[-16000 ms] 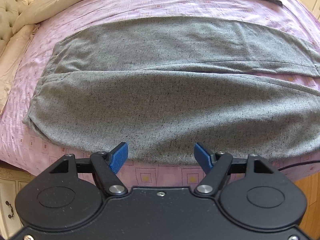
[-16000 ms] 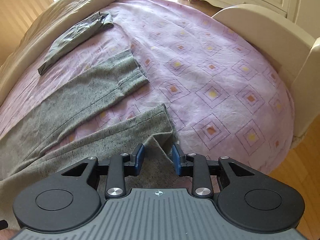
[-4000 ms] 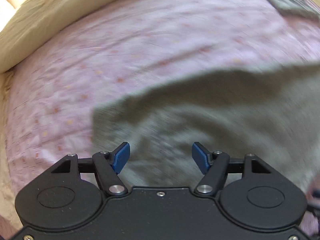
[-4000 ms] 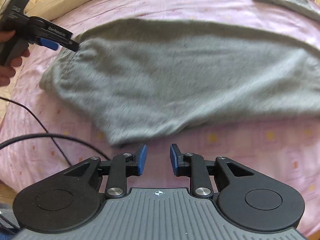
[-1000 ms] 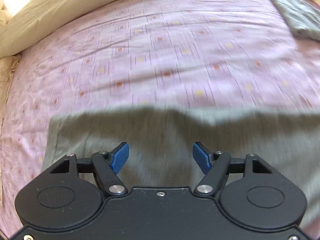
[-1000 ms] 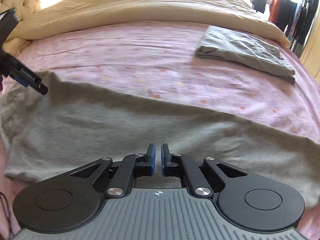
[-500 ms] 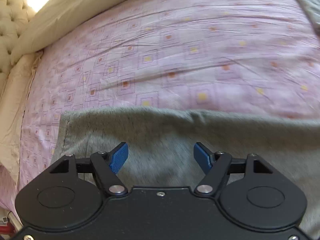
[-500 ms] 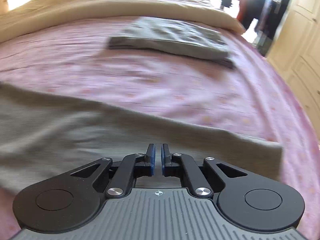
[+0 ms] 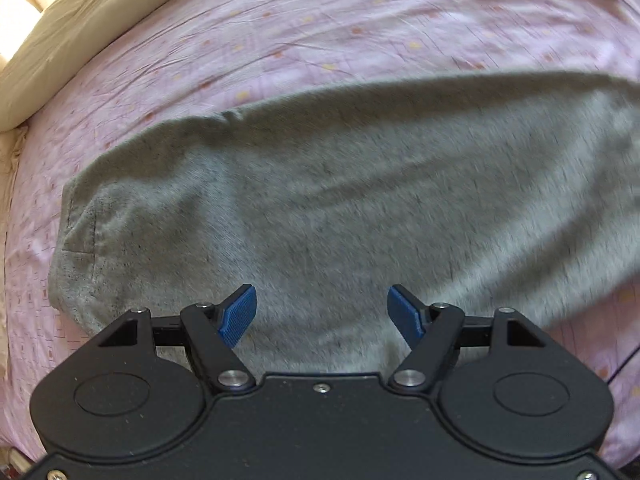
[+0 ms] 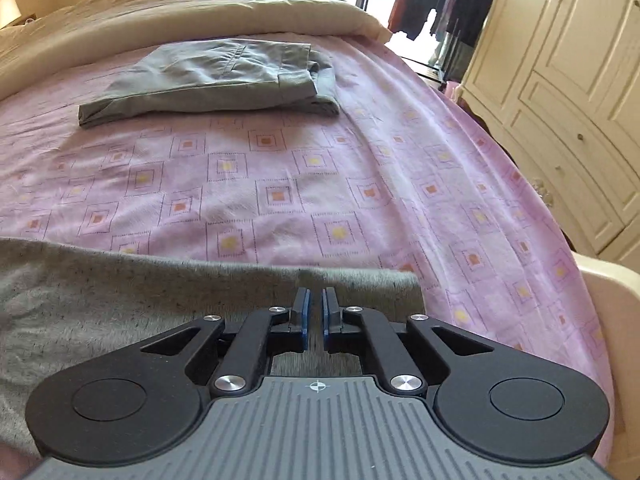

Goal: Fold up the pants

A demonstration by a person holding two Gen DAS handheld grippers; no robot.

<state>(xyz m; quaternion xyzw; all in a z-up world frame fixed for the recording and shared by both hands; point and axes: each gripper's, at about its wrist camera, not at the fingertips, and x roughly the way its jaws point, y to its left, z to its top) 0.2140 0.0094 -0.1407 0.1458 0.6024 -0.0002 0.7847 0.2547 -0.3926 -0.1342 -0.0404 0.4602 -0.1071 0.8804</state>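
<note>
Grey speckled knit pants (image 9: pixel 340 200), folded lengthwise into a long band, lie across mid-frame on the pink square-print bed sheet (image 9: pixel 280 40), long axis left-right. Left tool (image 9: pixel 322 314) wide, empty, over the fabric. Right tool (image 10: pixel 314 314) nearly closed over the pants' edge; grip on cloth unclear. Smooth folded olive trousers (image 10: pixel 216 80) upper left.

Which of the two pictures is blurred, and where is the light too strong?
Left wrist view: the grey knit pants and pink patterned bedsheet are smeared by motion blur, while the open left gripper stays sharp; glare at the top left corner. Right wrist view: mostly sharp, the folded olive garment clear; the window beyond is overexposed. Both views bend straight lines, fisheye style.
</note>
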